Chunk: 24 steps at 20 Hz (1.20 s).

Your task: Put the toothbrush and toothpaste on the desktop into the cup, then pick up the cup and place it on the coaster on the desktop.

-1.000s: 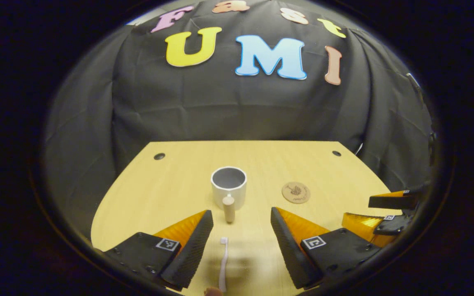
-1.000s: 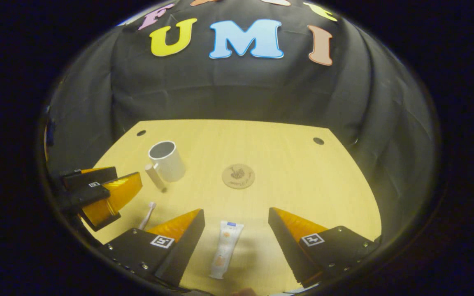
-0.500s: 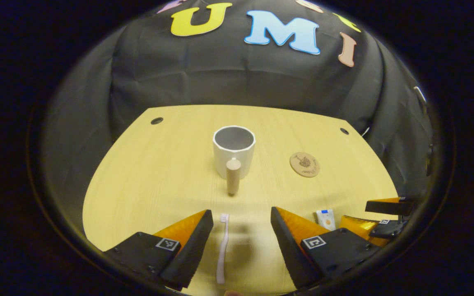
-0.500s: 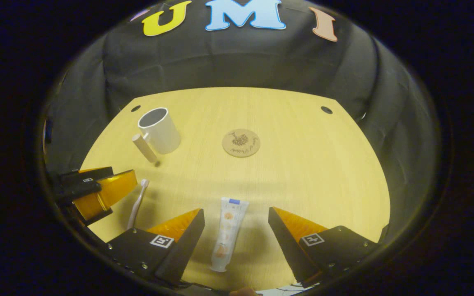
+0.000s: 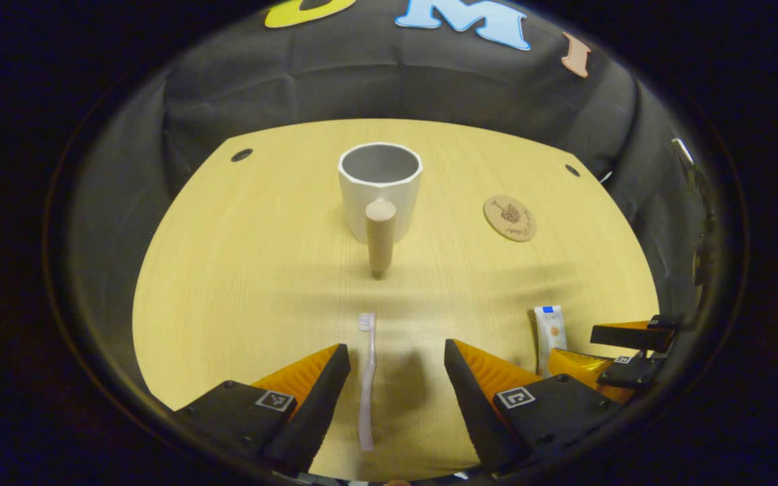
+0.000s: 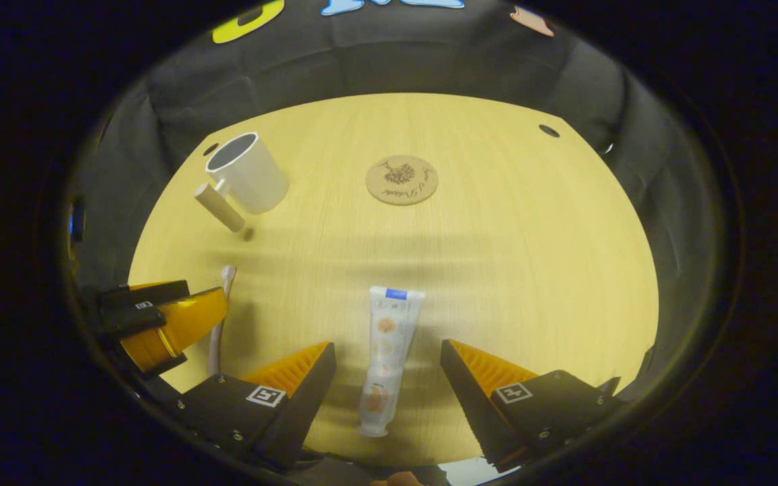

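Both tools hang spread wide above the desktop (image 5: 227,270): the left gripper (image 5: 396,351) has its jaws apart on either side of the toothbrush (image 5: 367,378), and the right gripper (image 6: 387,351) has its jaws apart on either side of the toothpaste (image 6: 386,358), neither touching. That toothbrush is a slim pale one lying flat, bristle head at the far end. Right of it, the toothpaste is a white tube with a blue strip at its far end and orange printing too small to read, cap nearest. Farther off stands the white cup (image 5: 380,189) with a wooden peg handle. Right of it lies the round brown coaster (image 5: 510,217), carrying a dark leaf-like emblem and unreadable script.
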Motion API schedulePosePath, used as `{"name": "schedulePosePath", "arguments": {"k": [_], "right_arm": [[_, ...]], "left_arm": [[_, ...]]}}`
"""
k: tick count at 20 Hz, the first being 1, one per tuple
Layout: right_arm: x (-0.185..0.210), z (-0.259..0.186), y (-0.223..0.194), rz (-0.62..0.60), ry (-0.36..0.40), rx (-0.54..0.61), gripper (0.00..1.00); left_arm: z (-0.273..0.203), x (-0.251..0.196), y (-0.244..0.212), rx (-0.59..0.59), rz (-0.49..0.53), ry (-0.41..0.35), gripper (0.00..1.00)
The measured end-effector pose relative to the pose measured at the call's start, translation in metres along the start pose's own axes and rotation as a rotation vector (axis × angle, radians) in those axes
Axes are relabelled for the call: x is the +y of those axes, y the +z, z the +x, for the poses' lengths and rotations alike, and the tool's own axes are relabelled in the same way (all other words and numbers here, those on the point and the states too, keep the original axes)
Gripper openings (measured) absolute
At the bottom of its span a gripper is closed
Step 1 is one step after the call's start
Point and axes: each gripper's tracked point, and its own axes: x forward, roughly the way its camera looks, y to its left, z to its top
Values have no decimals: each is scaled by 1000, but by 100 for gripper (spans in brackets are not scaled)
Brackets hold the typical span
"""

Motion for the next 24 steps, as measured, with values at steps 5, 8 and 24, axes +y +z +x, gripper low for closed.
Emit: {"name": "schedulePosePath", "arguments": {"k": [5,8,24], "right_arm": [[1,9,-16,13,0,96,96],[0,13,-24,22,-3,149,96],[-3,32,-31,33,-44,252,65]], "left_arm": [[8,10,-32,163,-26,20,93],[8,18,-45,236,-33,34,93],[23,33,-54,368,21,70,74]]}}
